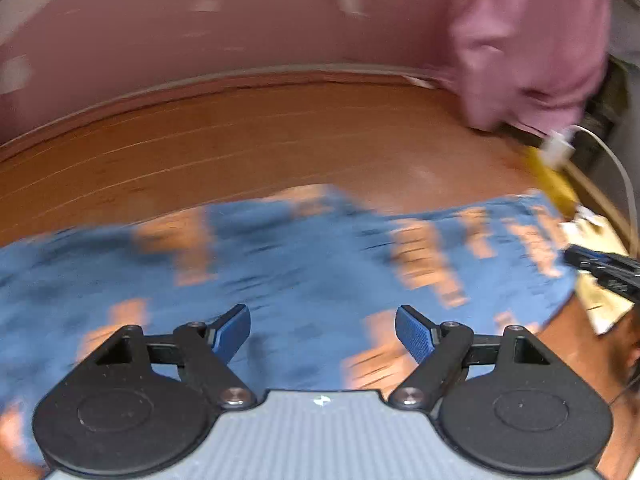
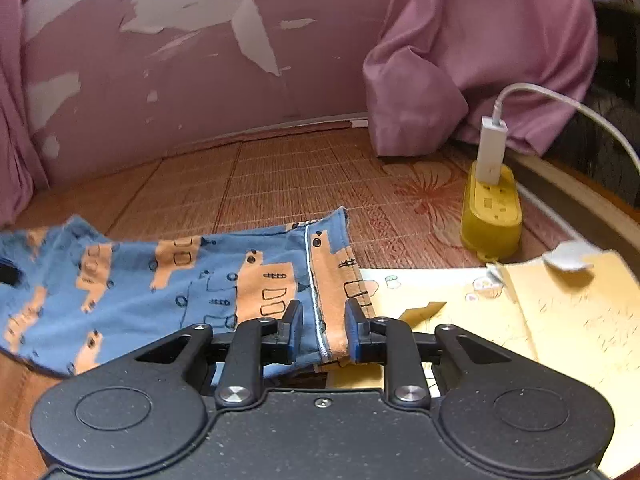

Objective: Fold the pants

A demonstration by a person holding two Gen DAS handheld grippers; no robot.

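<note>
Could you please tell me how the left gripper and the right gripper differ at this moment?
The left gripper has its jaws spread wide; the right gripper has its jaws much closer, astride the hem of the pants. The left gripper's body is grey and its view is motion-blurred; the right gripper's body is black and its view is sharp. Both are open over the same pants, gripping nothing.

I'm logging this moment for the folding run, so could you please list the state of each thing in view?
pants: lying flat on the mat, hem end between the right fingers.
left gripper: open above the pants.
right gripper: part open, astride the hem.
charger: plugged into the yellow power strip.
</note>
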